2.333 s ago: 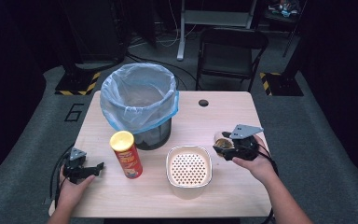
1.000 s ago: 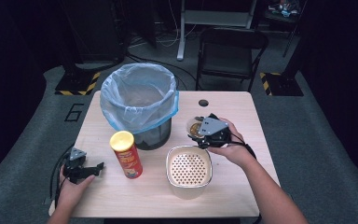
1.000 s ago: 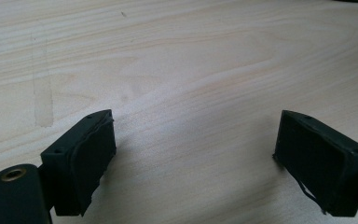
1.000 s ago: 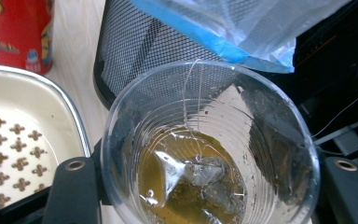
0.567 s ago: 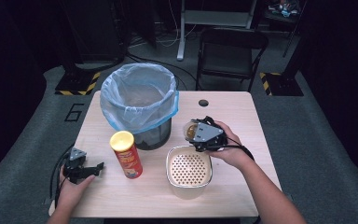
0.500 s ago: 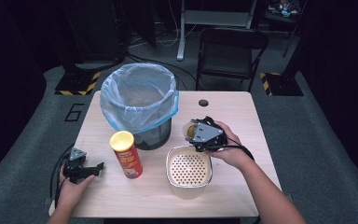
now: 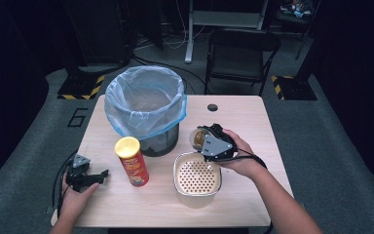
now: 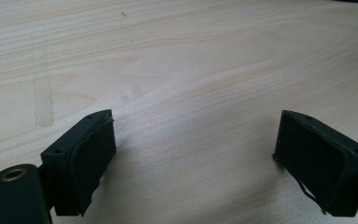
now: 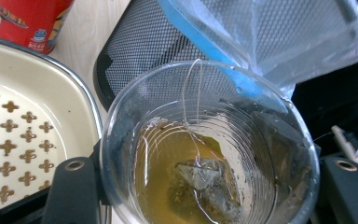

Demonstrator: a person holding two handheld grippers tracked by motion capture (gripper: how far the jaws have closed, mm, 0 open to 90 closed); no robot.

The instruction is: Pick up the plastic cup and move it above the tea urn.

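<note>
One cup (image 9: 209, 154) in right gripper (image 7: 209, 142), just beside bin rim (image 7: 175, 117)

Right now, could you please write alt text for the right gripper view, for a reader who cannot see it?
A clear plastic cup with brown tea and a tea bag on a string is held between the right tongs. Behind it stand a mesh bin with a plastic liner, a cream perforated tray and a red can.

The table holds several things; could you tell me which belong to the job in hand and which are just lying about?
In hand:
- clear cup with tea and a teabag, in the right gripper
- perforated strainer dish
- lined bin

Lying about:
- red crisp can
- left gripper, resting open
</note>
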